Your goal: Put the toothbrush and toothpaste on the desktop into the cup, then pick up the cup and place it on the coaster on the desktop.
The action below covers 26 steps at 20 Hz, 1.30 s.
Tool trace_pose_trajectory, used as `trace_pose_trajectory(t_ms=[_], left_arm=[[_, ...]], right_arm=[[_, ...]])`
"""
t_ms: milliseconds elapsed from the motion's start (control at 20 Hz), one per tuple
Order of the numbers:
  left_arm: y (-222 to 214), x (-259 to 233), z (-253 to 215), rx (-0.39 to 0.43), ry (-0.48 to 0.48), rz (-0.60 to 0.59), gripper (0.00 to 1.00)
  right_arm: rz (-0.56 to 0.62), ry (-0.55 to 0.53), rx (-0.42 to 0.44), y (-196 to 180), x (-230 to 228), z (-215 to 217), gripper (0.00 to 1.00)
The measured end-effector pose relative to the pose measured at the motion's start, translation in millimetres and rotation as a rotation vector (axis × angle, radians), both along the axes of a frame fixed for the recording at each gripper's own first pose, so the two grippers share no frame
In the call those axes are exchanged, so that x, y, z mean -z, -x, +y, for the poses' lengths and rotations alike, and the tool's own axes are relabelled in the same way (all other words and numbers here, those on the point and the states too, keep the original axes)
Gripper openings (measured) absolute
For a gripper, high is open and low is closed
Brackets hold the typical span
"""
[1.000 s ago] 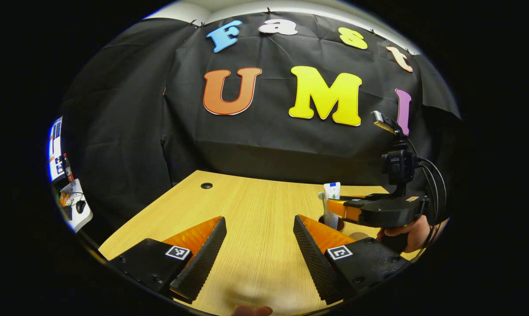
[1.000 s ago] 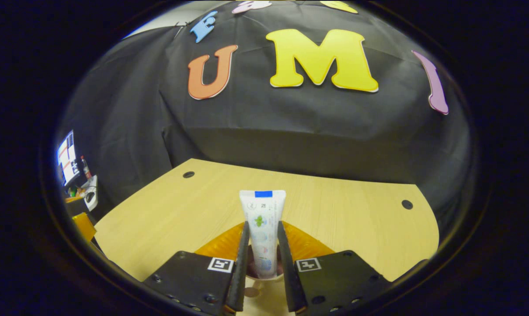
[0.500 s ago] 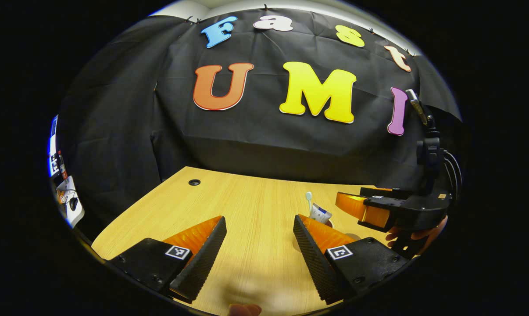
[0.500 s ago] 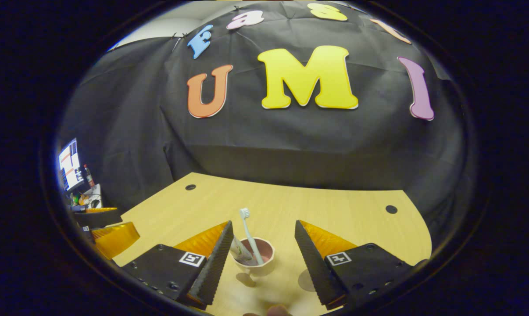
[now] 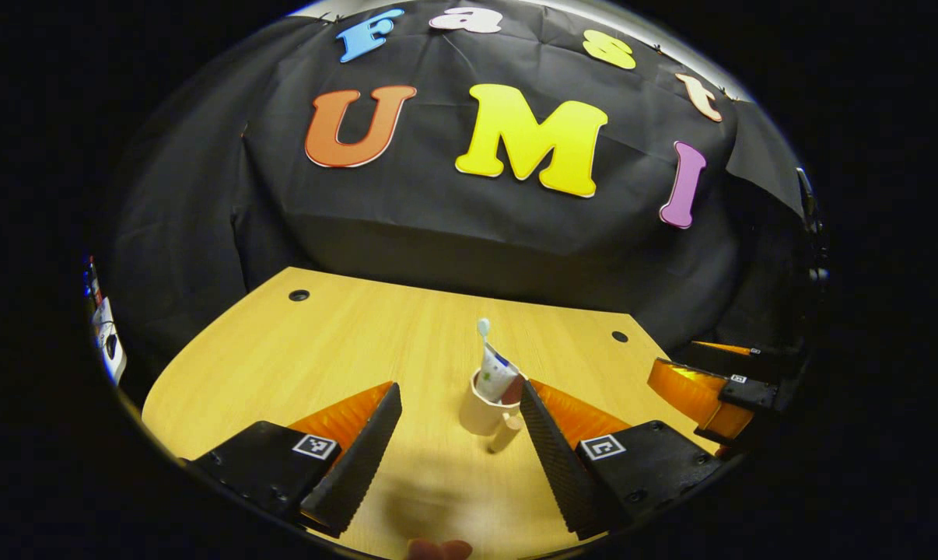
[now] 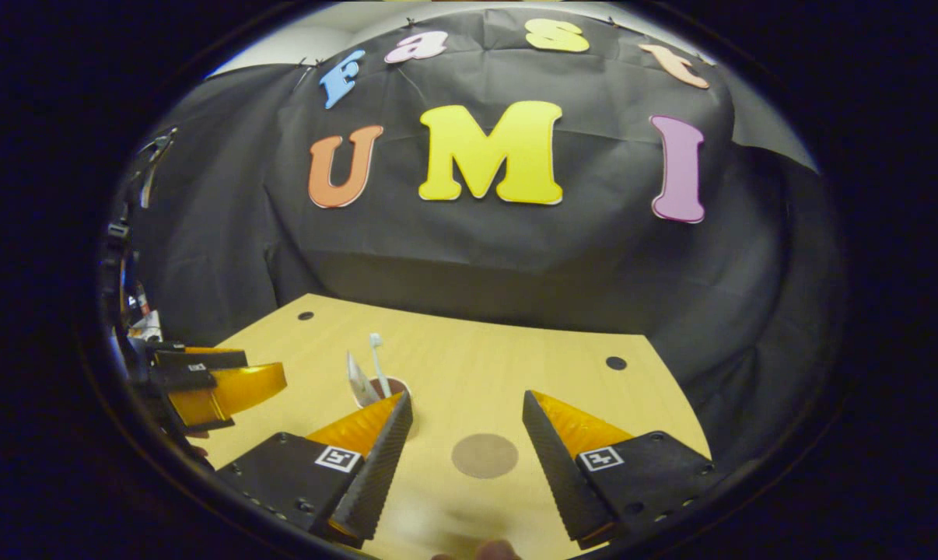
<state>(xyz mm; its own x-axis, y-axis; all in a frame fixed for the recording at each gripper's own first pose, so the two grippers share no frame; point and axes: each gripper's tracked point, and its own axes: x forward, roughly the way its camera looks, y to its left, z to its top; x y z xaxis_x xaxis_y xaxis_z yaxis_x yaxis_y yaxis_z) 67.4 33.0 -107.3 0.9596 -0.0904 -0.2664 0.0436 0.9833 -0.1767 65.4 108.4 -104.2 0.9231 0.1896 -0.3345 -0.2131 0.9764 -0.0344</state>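
A cream cup (image 5: 482, 411) with a handle stands on the wooden desktop (image 5: 344, 342), holding the toothpaste tube (image 5: 496, 375) and the toothbrush (image 5: 483, 329). My left gripper (image 5: 460, 447) is open, the cup just ahead and close to its right finger. In the right gripper view the cup (image 6: 383, 386) with toothpaste (image 6: 356, 369) and toothbrush (image 6: 376, 351) peeks past the left finger. My right gripper (image 6: 467, 443) is open above the round brown coaster (image 6: 484, 456), which lies between its fingers.
Cable holes (image 5: 299, 295) mark the desk's far corners. The right gripper (image 5: 710, 381) shows at the right of the left gripper view; the left gripper (image 6: 204, 381) shows at the left of the right gripper view. Black cloth walls the back.
The right gripper let go of the toothpaste into the cup, opened and drew right over the coaster. The left gripper swung right, bringing the cup between its fingers' line.
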Motion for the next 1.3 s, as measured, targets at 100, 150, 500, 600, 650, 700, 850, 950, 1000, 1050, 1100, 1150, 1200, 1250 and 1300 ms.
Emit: trace_pose_trajectory(t_ms=[100, 150, 500, 600, 650, 700, 850, 950, 1000, 1050, 1100, 1150, 1200, 1250, 1300], left_arm=[[-4.2, 4.6, -15.7, 0.02, -0.01, 0.027, 0.97], [-7.9, 9.5, -21.9, 0.025, -0.018, 0.046, 0.98], [-38.3, 71.2, -46.1, 0.011, -0.02, 0.301, 0.98], [-44.8, 88.0, -49.3, 0.015, -0.028, 0.395, 0.98], [-47.4, 95.8, -51.2, 0.017, -0.033, 0.439, 0.98], [-49.5, 103.7, -52.8, 0.018, -0.039, 0.483, 0.98], [-49.7, 123.3, -59.3, 0.027, -0.051, 0.588, 0.95], [-50.2, 124.7, -61.1, 0.032, -0.084, 0.605, 0.89], [-51.3, 124.1, -61.8, 0.035, -0.105, 0.608, 0.89], [-51.4, 123.6, -61.7, 0.034, -0.128, 0.616, 0.8], [-50.4, 124.8, -60.0, 0.027, -0.153, 0.635, 0.71], [-47.7, 126.5, -59.6, 0.023, -0.166, 0.658, 0.65], [-43.8, 126.8, -60.4, 0.024, -0.171, 0.679, 0.58], [-40.3, 126.5, -61.5, 0.025, -0.172, 0.694, 0.61], [-36.6, 126.1, -63.8, 0.027, -0.167, 0.707, 0.45]], right_arm=[[0.004, 0.019, 0.026, 14.9, 3.2, -22.7, 0.87], [0.007, 0.029, 0.037, 21.7, 5.3, -34.0, 0.87], [0.029, 0.024, 0.142, 40.6, 10.1, -100.0, 0.87], [0.037, 0.014, 0.168, 43.7, 11.5, -114.6, 0.87], [0.044, 0.008, 0.177, 44.8, 12.6, -120.1, 0.87], [0.05, 0.004, 0.184, 45.0, 14.2, -124.0, 0.87], [0.057, -0.005, 0.204, 44.4, 14.6, -135.3, 0.87], [0.058, -0.009, 0.213, 45.0, 14.7, -141.6, 0.87], [0.062, -0.011, 0.217, 45.4, 16.7, -143.6, 0.87], [0.067, -0.012, 0.22, 45.2, 17.7, -145.7, 0.87], [0.073, -0.016, 0.223, 45.6, 20.0, -146.6, 0.87], [0.079, -0.02, 0.226, 45.5, 20.8, -147.8, 0.87], [0.082, -0.024, 0.23, 45.3, 21.8, -148.7, 0.87], [0.083, -0.026, 0.234, 45.7, 21.3, -149.4, 0.87], [0.082, -0.028, 0.237, 45.8, 20.8, -150.3, 0.87]])
